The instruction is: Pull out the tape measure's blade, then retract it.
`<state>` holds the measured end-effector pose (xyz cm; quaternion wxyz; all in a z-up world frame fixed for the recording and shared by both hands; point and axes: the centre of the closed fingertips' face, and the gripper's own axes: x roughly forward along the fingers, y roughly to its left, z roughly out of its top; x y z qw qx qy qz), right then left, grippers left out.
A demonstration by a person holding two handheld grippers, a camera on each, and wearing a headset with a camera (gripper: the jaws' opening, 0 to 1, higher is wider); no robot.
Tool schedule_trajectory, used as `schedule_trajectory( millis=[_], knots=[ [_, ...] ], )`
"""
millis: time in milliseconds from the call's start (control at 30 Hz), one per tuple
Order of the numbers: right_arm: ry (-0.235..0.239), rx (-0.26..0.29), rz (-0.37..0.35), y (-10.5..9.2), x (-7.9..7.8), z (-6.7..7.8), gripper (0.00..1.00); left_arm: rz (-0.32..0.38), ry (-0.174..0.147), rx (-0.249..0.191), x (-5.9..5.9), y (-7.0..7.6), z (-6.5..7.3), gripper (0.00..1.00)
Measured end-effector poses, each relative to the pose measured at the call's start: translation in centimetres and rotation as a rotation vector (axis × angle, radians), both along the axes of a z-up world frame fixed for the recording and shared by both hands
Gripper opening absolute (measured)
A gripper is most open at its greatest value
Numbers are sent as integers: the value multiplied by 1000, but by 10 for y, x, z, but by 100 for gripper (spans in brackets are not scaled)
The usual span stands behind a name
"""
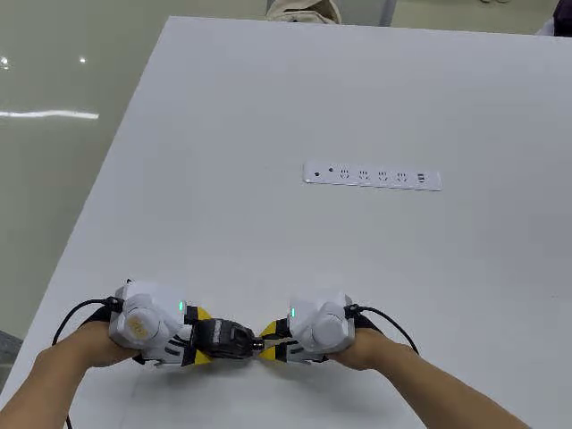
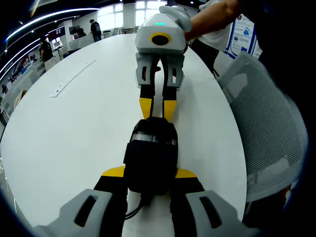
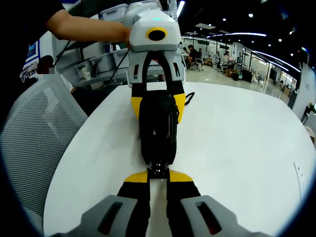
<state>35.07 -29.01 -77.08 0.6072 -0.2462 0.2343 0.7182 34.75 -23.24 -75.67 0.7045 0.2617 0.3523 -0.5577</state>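
A black tape measure (image 1: 225, 338) lies low over the white table (image 1: 357, 268) near its front edge, between the two facing grippers. My left gripper (image 1: 204, 338) is shut on the case from the left; in the left gripper view its yellow-tipped jaws (image 2: 150, 172) clamp the case (image 2: 150, 155). My right gripper (image 1: 268, 345) meets it from the right. In the right gripper view its jaws (image 3: 158, 176) are shut on the blade's end hook (image 3: 158, 171) right at the case (image 3: 158, 123). Almost no blade shows between hook and case.
A white power strip (image 1: 372, 176) lies mid-table beyond the grippers. The table's left edge (image 1: 98, 188) drops to a glossy floor. A grey mesh chair (image 2: 261, 143) stands by the table's near side. Feet of a person (image 1: 304, 9) show at the far end.
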Motion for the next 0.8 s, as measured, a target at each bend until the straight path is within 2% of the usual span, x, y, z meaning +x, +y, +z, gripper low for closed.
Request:
schedule_trajectory(
  millis=[800],
  knots=[
    [13,6,-6,-12,-2,1,9,-17,9,11,-1,-2,0,29]
  ],
)
